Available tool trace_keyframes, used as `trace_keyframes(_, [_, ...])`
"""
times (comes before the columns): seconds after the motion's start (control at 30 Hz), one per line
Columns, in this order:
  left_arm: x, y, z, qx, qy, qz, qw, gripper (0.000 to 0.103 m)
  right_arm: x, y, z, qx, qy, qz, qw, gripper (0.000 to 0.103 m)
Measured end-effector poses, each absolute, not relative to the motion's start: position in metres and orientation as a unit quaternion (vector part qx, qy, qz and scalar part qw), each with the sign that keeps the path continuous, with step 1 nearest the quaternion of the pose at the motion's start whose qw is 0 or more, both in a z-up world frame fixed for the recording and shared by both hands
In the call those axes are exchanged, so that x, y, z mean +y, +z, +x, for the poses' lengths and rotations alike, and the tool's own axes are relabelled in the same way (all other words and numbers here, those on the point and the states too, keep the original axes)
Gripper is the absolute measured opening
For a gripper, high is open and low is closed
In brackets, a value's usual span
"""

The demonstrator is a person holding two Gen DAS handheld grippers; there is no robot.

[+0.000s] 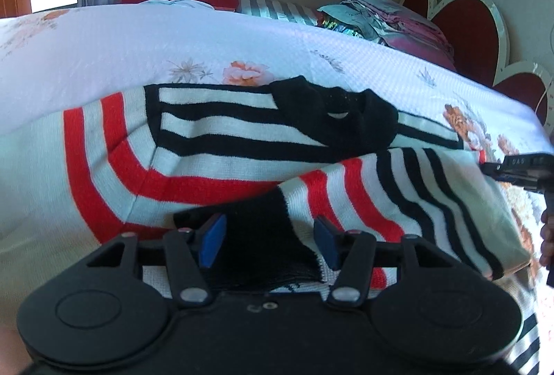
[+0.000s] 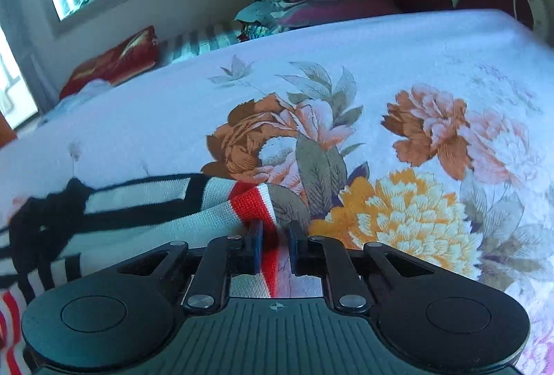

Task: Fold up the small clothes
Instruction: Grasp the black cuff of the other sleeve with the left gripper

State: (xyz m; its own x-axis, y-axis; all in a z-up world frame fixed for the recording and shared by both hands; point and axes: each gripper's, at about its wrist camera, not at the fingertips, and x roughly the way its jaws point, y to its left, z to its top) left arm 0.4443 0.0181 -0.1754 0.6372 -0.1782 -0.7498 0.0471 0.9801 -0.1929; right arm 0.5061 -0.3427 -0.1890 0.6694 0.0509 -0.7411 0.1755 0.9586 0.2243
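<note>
**Striped knit mid-fold, right side pinched**

Red, white and black striped sweater point(image 1: 214, 146) is lying on the floral bedspread point(image 1: 173, 43), one sleeve already lying across the body. Right gripper point(image 2: 274, 236) is pinching a striped edge. Left gripper point(image 1: 270, 236) is standing open over the black cuff point(image 1: 256, 236). Next move, I'd judge: carrying the pinched edge over without dragging the layers.

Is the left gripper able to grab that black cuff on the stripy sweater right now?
Probably yes. The left gripper is open, and the black cuff already lies between its blue pads with nothing on top of it. Closing should catch it.
</note>
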Motion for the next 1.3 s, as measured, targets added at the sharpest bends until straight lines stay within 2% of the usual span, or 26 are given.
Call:
trace_keyframes(0.07, [0.021,-0.17,0.441,0.418,-0.058,-0.091,0.902,0.062,-0.337,-0.178,0.497,0.396,-0.035,0.122,0.909,0.014])
trace_keyframes(0.13, [0.024,-0.162,0.436,0.41,-0.051,-0.098,0.905,0.078,-0.33,-0.166,0.48,0.383,-0.02,0.118,0.916,0.015])
trace_keyframes(0.17, [0.026,-0.158,0.432,0.406,-0.047,-0.099,0.908,0.08,-0.323,-0.161,0.47,0.378,-0.008,0.112,0.919,0.016])
trace_keyframes(0.27, [0.035,-0.148,0.421,0.398,-0.039,-0.097,0.911,0.081,-0.296,-0.151,0.442,0.369,0.032,0.093,0.924,0.018])
trace_keyframes(0.33, [0.044,-0.145,0.415,0.402,-0.03,-0.098,0.91,0.082,-0.275,-0.15,0.427,0.373,0.061,0.09,0.921,0.03])
trace_keyframes(0.37, [0.049,-0.143,0.411,0.404,-0.024,-0.1,0.909,0.082,-0.264,-0.151,0.42,0.375,0.075,0.089,0.92,0.039])
trace_keyframes(0.4, [0.055,-0.143,0.406,0.405,-0.018,-0.101,0.909,0.082,-0.251,-0.152,0.414,0.375,0.087,0.084,0.919,0.041])
trace_keyframes(0.73, [0.163,-0.138,0.346,0.399,0.101,-0.173,0.895,0.081,-0.155,-0.17,0.405,0.4,0.15,0.038,0.904,0.041])
trace_keyframes(0.97, [0.255,-0.143,0.298,0.382,0.199,-0.257,0.865,0.08,-0.128,-0.147,0.399,0.37,0.189,0.058,0.908,0.041])
trace_keyframes(1.3, [0.33,-0.163,0.293,0.337,0.26,-0.326,0.844,0.079,-0.085,-0.144,0.4,0.373,0.207,0.048,0.903,0.041])
